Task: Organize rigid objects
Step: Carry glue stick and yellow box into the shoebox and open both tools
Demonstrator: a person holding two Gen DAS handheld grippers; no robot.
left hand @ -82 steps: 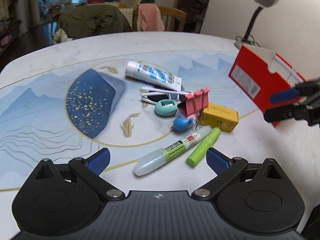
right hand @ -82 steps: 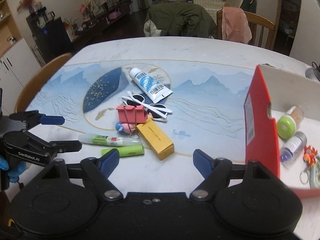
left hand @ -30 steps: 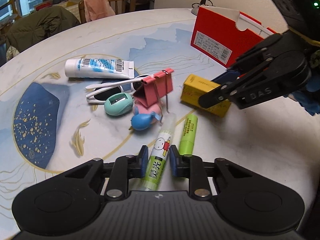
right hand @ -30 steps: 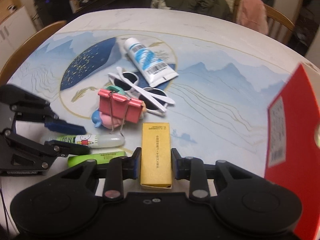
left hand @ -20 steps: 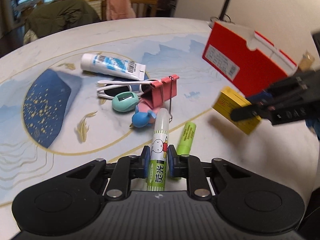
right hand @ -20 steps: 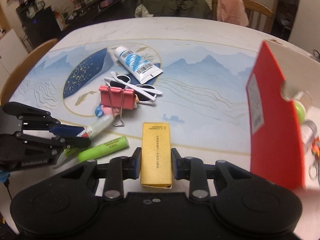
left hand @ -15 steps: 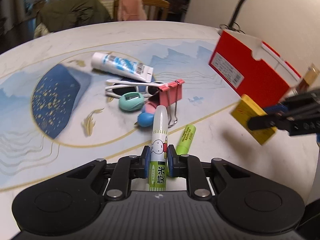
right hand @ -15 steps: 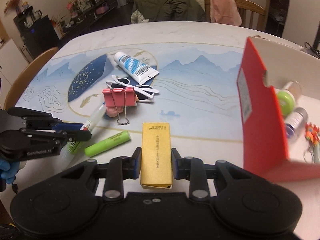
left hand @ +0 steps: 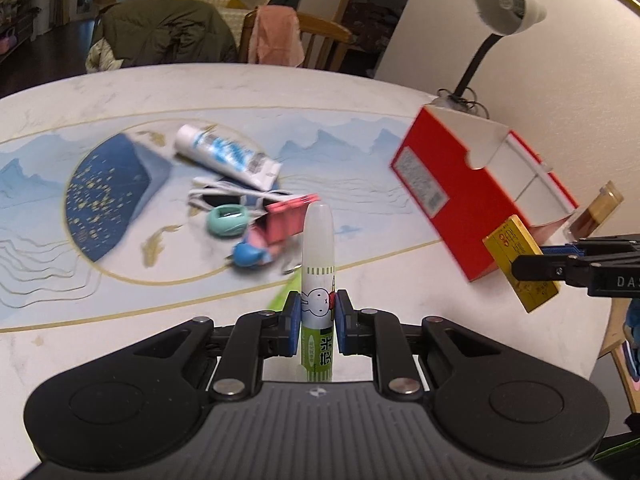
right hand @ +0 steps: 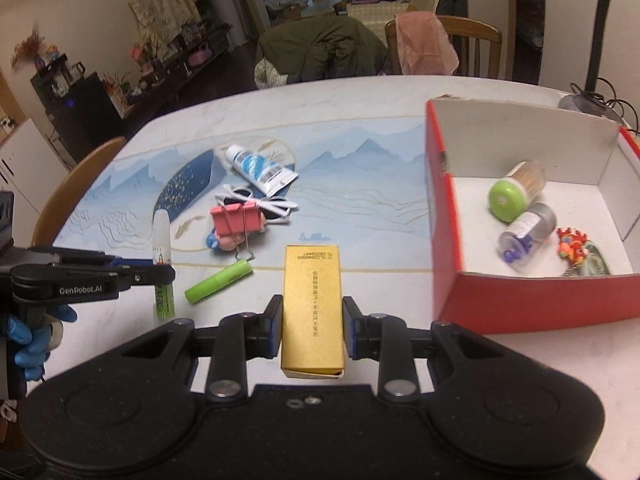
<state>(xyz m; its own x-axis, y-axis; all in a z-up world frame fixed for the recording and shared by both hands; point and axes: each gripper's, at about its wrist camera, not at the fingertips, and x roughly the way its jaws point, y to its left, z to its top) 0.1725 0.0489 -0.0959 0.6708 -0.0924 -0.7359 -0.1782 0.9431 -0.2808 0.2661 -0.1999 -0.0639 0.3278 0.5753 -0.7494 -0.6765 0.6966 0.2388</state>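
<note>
**Both claws loaded above the tabletop**

Here the left claw [left hand: 317,316] is closed on a white-and-green glue stick with a cartoon rabbit on its label [left hand: 317,280], its 2 blue pads pressing the tube's lower half so that the rounded cap points away from the camera. The right claw [right hand: 312,330] is clamped on a long gold cardboard box with printed text [right hand: 312,300], held lengthwise between its pads. Both items hang clear of the marble-look tabletop with blue mountain artwork [right hand: 360,184].

In the right wrist view, an open red cardboard box with a white interior [right hand: 444,216] sits just right of the gold box; inside it lie a jar with a green lid [right hand: 510,196], a small clear bottle with purple contents [right hand: 524,234] and a colourful keychain [right hand: 576,252].

Left on the tabletop are a lime-green cylindrical tube [right hand: 218,282], a pink binder clip [right hand: 236,220], white-framed sunglasses [right hand: 260,200], a white-and-blue squeeze tube [right hand: 260,172] and, in the left wrist view, a small teal oval object [left hand: 226,220]. These items are clustered near the middle, well apart from the red box.
</note>
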